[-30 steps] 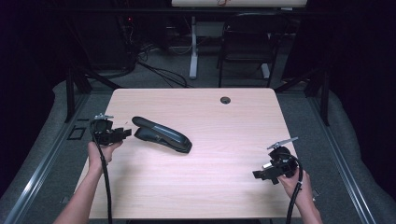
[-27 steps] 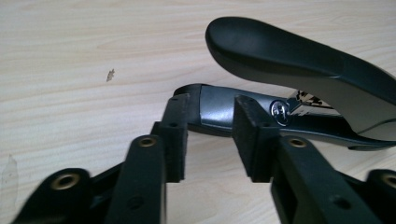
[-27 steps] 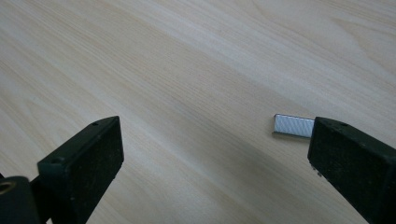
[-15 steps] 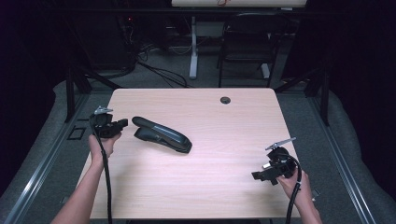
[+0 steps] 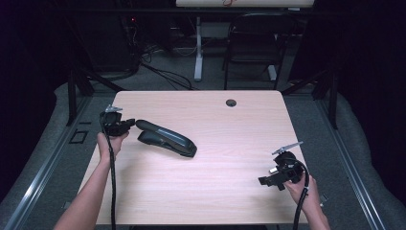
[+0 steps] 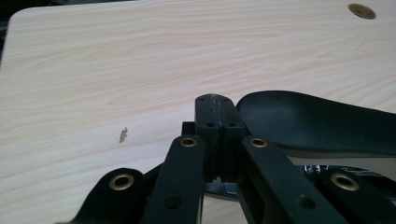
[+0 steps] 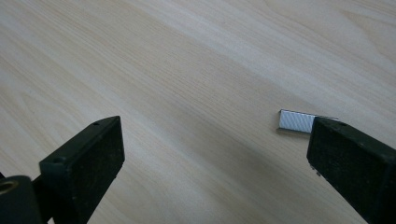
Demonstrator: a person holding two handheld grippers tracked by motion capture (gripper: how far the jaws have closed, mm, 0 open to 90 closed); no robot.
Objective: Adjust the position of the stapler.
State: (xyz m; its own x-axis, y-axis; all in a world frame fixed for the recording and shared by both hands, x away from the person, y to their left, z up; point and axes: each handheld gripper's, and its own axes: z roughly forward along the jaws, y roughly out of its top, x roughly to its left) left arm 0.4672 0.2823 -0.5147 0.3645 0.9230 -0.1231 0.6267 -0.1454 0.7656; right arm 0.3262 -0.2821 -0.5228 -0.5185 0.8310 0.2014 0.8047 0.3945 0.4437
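Note:
A black stapler [image 5: 165,139] lies slanted on the left half of the wooden table [image 5: 215,191], its upper arm raised off its base. My left gripper [image 5: 128,123] is at the stapler's left end. In the left gripper view its jaws [image 6: 215,100] have just been closing and now meet with nothing between them, and the stapler's arm [image 6: 317,121] lies right beside them. My right gripper [image 5: 263,181] hovers near the table's front right, open. In the right gripper view a small silver strip of staples [image 7: 296,121] lies on the wood by the right jaw, between the wide jaws [image 7: 210,140].
A round cable hole [image 5: 231,102] sits at the table's far edge. Beyond the table are a dark chair [image 5: 251,43], cables and table legs on the floor. Bare wood spans the table's middle and front.
My left hand has slid a little farther from the person, up to the stapler's left end. The right hand and the stapler have stayed put.

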